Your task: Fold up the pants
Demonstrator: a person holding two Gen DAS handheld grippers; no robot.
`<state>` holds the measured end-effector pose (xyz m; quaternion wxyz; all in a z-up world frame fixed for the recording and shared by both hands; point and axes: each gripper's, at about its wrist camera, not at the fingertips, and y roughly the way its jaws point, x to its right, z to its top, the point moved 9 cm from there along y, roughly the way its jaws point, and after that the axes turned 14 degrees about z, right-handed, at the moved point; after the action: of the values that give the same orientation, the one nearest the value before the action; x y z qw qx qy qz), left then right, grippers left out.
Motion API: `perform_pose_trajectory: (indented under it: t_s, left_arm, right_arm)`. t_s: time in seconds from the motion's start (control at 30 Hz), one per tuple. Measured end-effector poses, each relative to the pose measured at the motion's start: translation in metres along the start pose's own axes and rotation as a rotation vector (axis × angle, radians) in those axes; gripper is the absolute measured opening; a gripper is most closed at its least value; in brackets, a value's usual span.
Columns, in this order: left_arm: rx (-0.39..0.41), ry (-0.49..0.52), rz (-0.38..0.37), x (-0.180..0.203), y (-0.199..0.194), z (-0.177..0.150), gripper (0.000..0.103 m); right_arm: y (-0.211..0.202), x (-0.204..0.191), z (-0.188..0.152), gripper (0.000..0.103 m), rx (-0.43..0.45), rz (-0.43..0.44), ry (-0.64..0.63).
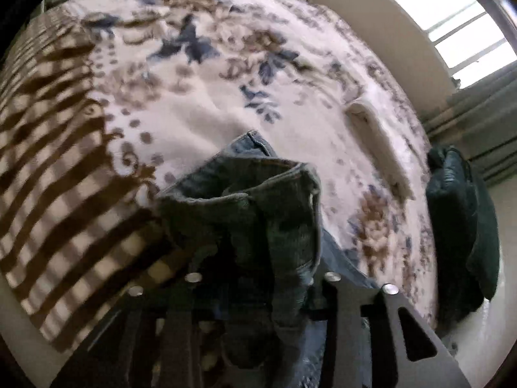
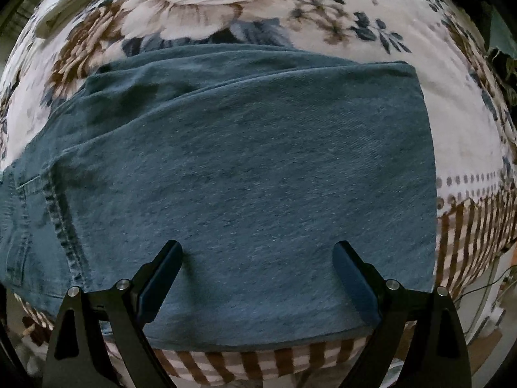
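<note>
Pants (image 2: pixel 245 174), blue denim, lie across a floral bed cover (image 2: pixel 420 26): one end is bunched and lifted in the closed fingers of the left gripper (image 1: pixel 258 278), the rest lies flat beneath the right gripper (image 2: pixel 257 255), whose fingers stand wide and empty. A fold appears under way; the next move likely calls for carrying the lifted end over the flat portion.

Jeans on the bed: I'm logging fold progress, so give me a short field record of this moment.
garment: jeans, blue denim
surface: floral blanket
left gripper: shut on a bunched end of the jeans, lifted above the blanket
right gripper: open, over the flat folded part
nearby: dark cushion at the bed's edge
</note>
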<state>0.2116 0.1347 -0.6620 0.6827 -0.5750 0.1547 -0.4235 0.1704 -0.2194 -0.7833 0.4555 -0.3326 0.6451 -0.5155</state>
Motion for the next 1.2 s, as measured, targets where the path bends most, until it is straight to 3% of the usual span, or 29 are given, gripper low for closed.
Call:
perform_pose_trajectory:
  t_s: [0.17,0.2,0.23,0.33,0.5,0.73,0.87,1.2]
  left_arm:
    - [-0.040,-0.008,0.070,0.000,0.013,0.002,0.040]
    - [-0.029,0.019,0.095,0.003,0.009,0.001,0.037]
    - [-0.013,0.052,0.148,0.002,0.005,-0.001,0.026]
    - [0.020,0.080,0.186,0.002,-0.008,-0.004,0.019]
    - [0.118,0.174,0.163,0.029,-0.058,-0.010,0.017]
    - [0.202,0.405,0.124,0.108,-0.122,-0.049,0.016]
    - [0.207,0.546,0.108,0.157,-0.141,-0.091,0.015]
    - [0.189,0.699,0.101,0.227,-0.139,-0.177,0.015]
  right_arm:
    - [-0.004,0.019,0.003,0.096,-0.010,0.000,0.019]
    - [-0.003,0.021,0.005,0.096,-0.007,0.005,0.027]
    - [-0.003,0.022,0.006,0.096,-0.005,0.008,0.031]
    - [-0.007,0.027,0.010,0.096,0.005,0.021,0.042]
    - [-0.021,0.032,0.012,0.096,0.030,0.000,-0.003]
    - [-0.055,0.059,0.013,0.096,0.062,-0.011,-0.064]
    - [-0.082,0.096,0.021,0.096,0.098,0.025,-0.032]
    - [-0.134,0.242,0.023,0.096,0.186,-0.096,0.132]
